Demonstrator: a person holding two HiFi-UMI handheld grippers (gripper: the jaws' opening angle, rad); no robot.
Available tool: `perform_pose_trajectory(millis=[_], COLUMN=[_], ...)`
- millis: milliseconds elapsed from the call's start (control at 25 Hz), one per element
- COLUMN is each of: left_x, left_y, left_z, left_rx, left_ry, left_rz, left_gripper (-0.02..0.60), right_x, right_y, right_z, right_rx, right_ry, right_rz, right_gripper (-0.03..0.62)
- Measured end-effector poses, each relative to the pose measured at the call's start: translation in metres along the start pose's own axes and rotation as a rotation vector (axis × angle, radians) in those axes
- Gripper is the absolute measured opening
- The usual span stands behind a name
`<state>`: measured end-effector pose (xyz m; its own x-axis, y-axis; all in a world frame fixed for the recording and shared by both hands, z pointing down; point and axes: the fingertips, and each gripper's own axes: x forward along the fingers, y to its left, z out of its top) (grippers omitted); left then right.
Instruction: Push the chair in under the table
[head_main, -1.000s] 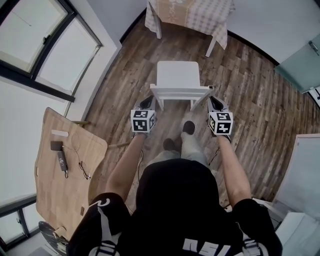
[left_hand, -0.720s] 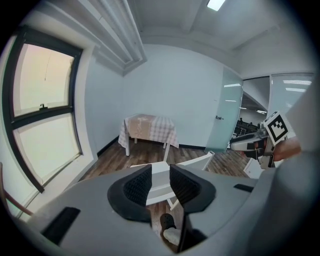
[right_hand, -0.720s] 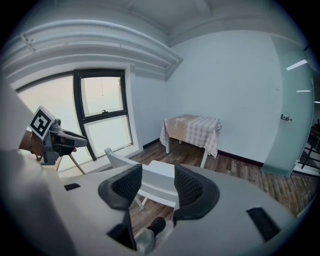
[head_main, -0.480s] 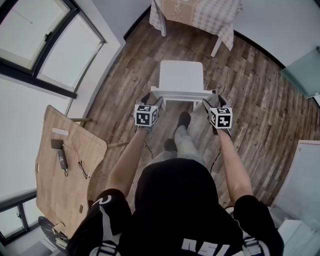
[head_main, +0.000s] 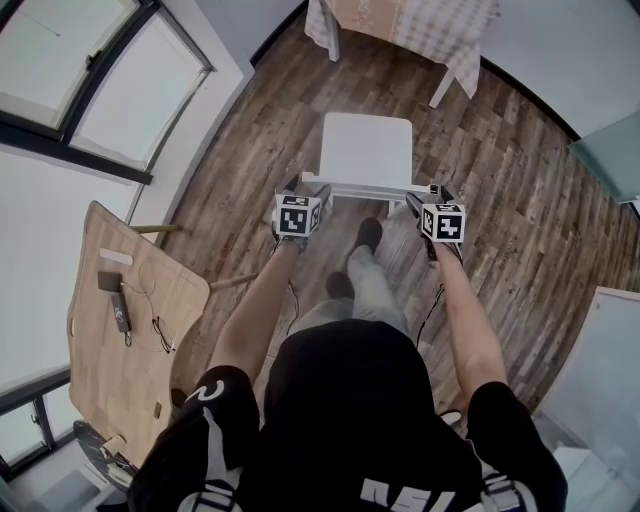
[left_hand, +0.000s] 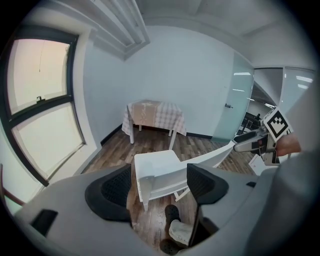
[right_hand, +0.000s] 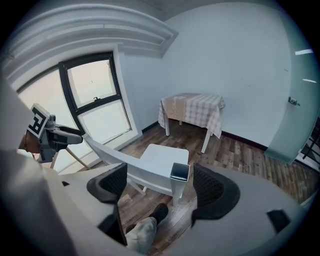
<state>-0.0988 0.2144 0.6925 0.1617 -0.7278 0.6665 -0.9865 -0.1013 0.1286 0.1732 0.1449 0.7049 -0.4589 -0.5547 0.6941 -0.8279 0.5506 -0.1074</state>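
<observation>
A white chair (head_main: 365, 150) stands on the wood floor, its backrest (head_main: 368, 188) towards me and its seat facing the table with a checked cloth (head_main: 410, 25) at the far end. My left gripper (head_main: 300, 190) is at the backrest's left corner, its jaws opening, and the left back post (left_hand: 141, 182) stands between them untouched. At the right corner my right gripper (head_main: 425, 197) is also opening around the right post top (right_hand: 180, 172), with gaps on both sides. A stretch of floor separates the chair (right_hand: 162, 160) from the table (right_hand: 192, 110).
A light wooden board (head_main: 130, 320) carrying a remote and cables leans at the left under the windows (head_main: 90, 80). A frosted glass door (head_main: 610, 150) is at the right. The person's legs and shoes (head_main: 368, 235) are just behind the chair.
Both grippers have come down and forward onto the backrest's two corners, and their jaws have gone from shut to wide apart. The chair has not visibly moved.
</observation>
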Motion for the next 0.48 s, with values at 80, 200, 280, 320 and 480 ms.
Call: perform_pose_trajectory(millis=[80,200,280,320,480], left_x=[0.008,0.016,0.021,0.024,0.032], left_y=[0.003,0.004,0.004,0.004,0.006], left_z=[-0.001,-0.004,-0.004,-0.005,-0.004], left_rx=[-0.028,-0.049,-0.056,-0.061,-0.093], left_ry=[0.014,0.032,0.039,0.041,0.042], left_rz=[0.010,0.013,0.008,0.004,0.000], left_gripper=[0.344,0.344,0.344,0.344,0.344], right_x=[0.007,0.014,0.018,0.020,0.025], right_y=[-0.003,-0.007,-0.008,-0.009,-0.008], right_z=[-0.002,-0.003,-0.004,-0.004,-0.004], right_rx=[0.025,0.060,0.076,0.079,0.080], right_ry=[0.011,0.022,0.031,0.038,0.059], right_rz=[0.005,0.003,-0.009,-0.014,-0.017], right_gripper=[0.411,0.408,0.407,0.401,0.402])
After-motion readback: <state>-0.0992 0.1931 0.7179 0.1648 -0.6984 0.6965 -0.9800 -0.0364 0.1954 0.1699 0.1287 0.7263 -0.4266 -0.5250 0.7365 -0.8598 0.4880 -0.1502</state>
